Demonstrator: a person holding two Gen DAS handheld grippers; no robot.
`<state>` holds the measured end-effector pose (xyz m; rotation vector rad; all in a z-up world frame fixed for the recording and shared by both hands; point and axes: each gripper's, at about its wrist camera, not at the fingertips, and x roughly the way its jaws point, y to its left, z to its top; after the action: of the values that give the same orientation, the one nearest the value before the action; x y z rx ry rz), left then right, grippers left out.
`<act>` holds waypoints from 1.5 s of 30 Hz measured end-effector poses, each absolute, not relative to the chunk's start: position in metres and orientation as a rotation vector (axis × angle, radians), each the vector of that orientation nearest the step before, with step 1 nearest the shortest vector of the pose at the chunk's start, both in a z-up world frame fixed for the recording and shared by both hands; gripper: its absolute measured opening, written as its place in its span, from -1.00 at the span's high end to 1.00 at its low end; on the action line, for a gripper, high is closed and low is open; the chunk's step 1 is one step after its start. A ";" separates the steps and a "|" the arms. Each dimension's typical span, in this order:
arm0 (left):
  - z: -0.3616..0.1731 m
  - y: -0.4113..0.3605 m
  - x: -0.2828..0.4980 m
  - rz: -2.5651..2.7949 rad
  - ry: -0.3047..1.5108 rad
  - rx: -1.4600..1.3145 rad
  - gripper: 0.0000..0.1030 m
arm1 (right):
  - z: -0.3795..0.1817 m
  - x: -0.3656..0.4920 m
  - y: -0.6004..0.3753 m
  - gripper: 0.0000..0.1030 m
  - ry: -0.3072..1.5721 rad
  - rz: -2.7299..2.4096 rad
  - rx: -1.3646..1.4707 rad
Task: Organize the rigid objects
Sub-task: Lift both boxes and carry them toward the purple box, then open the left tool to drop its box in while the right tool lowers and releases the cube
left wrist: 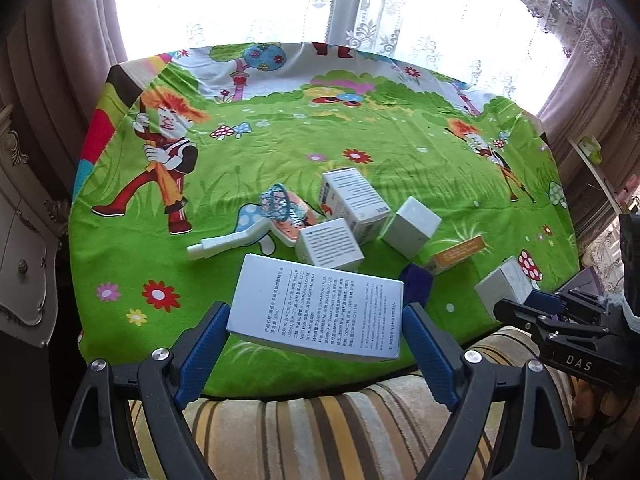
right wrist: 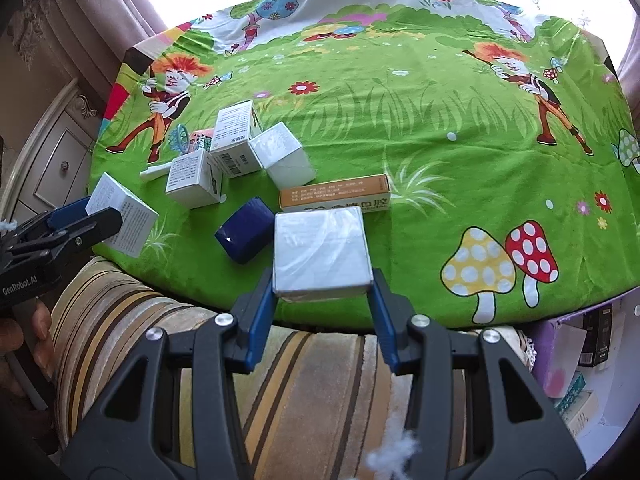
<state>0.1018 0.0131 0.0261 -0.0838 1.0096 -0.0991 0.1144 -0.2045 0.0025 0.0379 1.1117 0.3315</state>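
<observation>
My left gripper is shut on a white box with printed text, its blue pads pressed on the box's two sides above the table's near edge. In the right wrist view that same gripper and box are at the far left. My right gripper is shut on a white film-wrapped square box, also over the near edge. From the left wrist it shows at the far right with its box. On the green cartoon cloth lie an orange box, a dark blue block and several white boxes.
A white tube-shaped item and a small patterned pack lie left of the box cluster. A striped cushion sits below the table's near edge. A pale cabinet stands at the left. A purple bin with cartons is at the lower right.
</observation>
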 end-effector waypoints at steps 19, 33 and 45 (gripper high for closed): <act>0.046 -0.088 0.085 -0.304 1.004 0.015 -0.70 | 0.035 0.067 -0.268 0.04 1.016 0.272 0.093; 0.067 -0.206 0.073 -0.554 0.982 0.121 -0.70 | 0.055 0.018 -0.401 0.04 0.955 0.047 0.218; 0.079 -0.313 0.057 -0.759 0.951 0.227 -0.70 | 0.050 -0.024 -0.511 0.04 0.945 -0.260 0.251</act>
<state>0.0565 -0.3130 0.0787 0.2273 0.9506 -0.7589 -0.0243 -0.5110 0.0505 0.2505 0.9451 -0.2605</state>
